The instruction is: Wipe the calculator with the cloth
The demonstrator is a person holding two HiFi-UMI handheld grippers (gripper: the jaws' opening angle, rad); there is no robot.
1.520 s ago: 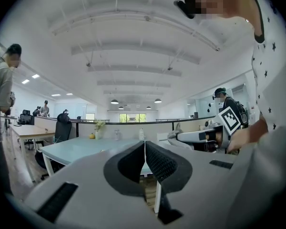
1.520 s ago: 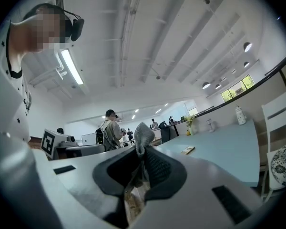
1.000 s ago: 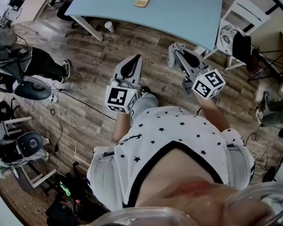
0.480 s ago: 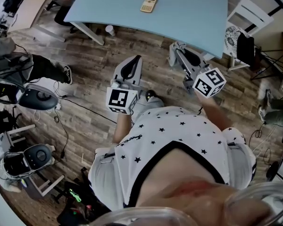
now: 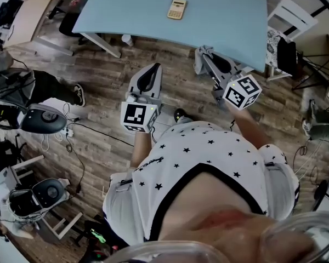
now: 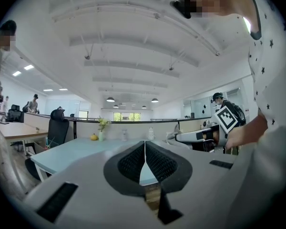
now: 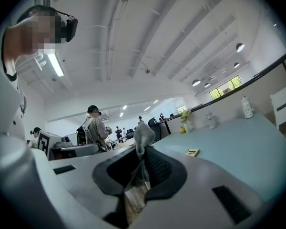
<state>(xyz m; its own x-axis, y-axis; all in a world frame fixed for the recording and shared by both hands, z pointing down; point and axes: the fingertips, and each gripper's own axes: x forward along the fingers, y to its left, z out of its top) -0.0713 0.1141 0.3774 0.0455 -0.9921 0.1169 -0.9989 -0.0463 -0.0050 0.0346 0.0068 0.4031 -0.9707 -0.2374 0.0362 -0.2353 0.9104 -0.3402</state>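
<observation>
Calculator (image 5: 176, 8) lies flat on pale blue tabletop (image 5: 230, 21), well apart from both grippers | left gripper (image 6: 144, 147) — jaws pressed together, nothing between them | right gripper (image 7: 142, 151) — jaws pinching grey cloth (image 7: 143, 130) | both held over wooden floor (image 5: 107, 75)

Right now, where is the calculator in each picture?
Head view: calculator near the top middle, on the blue table.
Left gripper view: not in it, though the table shows.
Right gripper view: small, just right of the cloth, on the table.
Shared landmark: the blue table.
</observation>
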